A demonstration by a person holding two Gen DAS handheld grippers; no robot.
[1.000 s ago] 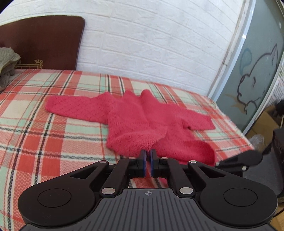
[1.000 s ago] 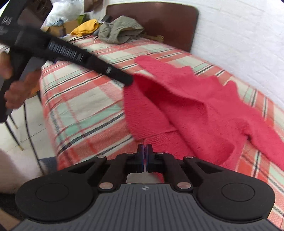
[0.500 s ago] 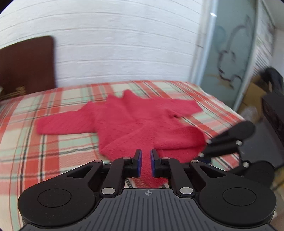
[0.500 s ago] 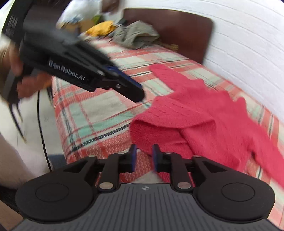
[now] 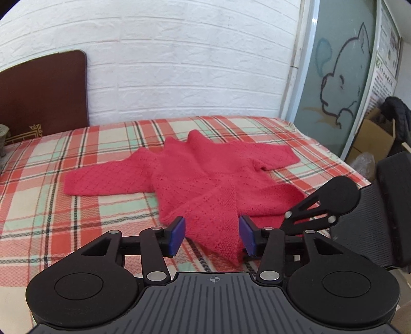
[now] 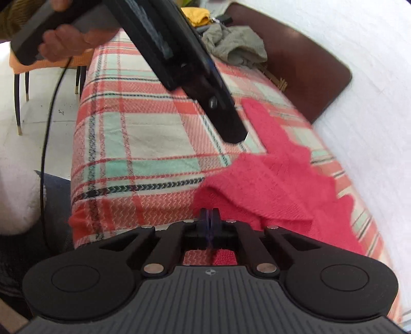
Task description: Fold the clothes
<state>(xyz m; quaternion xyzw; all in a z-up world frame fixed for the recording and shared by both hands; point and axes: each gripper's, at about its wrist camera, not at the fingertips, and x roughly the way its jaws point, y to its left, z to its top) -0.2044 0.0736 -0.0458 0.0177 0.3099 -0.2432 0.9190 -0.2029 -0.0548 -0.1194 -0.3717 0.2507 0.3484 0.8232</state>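
Left fingers: the left gripper (image 5: pixel 212 237) has blue fingers (image 5: pixel 177 235) standing apart and spreading wider. The near corner of the red sweater (image 5: pixel 205 185) lies between them, but the pads do not press on it.
Right fingers: the right gripper (image 6: pixel 210 221) has its blue fingers pressed together. The near hem of the sweater lies right at the tips; I cannot tell if any cloth is pinched.
Sweater: it lies spread out on the bed (image 5: pixel 51 200), in the middle. One sleeve points left, one points right, and the near flaps cross over each other.
Bed: it has a cover with red, green and cream checks.
Hand: in the right view a hand (image 6: pixel 72 41) holds the left gripper's handle, up at the far left.
Far end: a dark brown headboard (image 6: pixel 303 66) stands against the white brick wall (image 5: pixel 179 64). A grey-green cloth (image 6: pixel 236 46) and a yellow cloth (image 6: pixel 196 15) lie near it.
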